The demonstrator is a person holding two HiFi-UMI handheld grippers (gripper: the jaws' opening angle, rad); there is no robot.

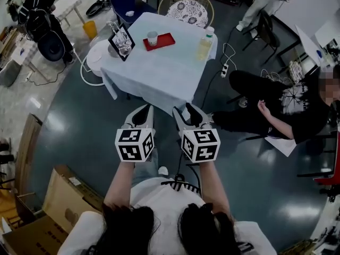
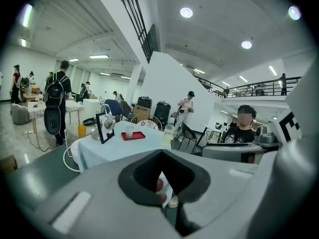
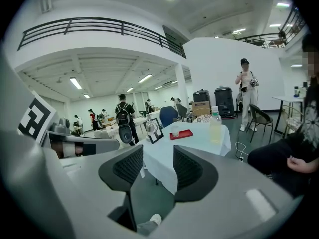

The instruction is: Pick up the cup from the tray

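A small clear cup (image 1: pixel 152 37) stands on a red tray (image 1: pixel 166 41) at the far side of a table (image 1: pixel 159 73) covered in a pale cloth. Both grippers hover well short of that table, over the dark floor. My left gripper (image 1: pixel 141 113) has its jaws together and nothing between them. My right gripper (image 1: pixel 190 113) is open and empty. The left gripper view shows the cup (image 2: pixel 129 131) and tray (image 2: pixel 135 136) far off beyond the gripper (image 2: pixel 160 153). From the right gripper (image 3: pixel 158 156), cup (image 3: pixel 175 131) and tray (image 3: pixel 183 134) look equally distant.
A bottle of yellowish liquid (image 1: pixel 204 45) and a black picture frame (image 1: pixel 121 41) share the table. A round-backed chair (image 1: pixel 186 7) stands behind it. A person in black (image 1: pixel 276 108) sits to the right. Cardboard boxes (image 1: pixel 48 211) lie at lower left. A cable (image 1: pixel 226 62) trails on the floor.
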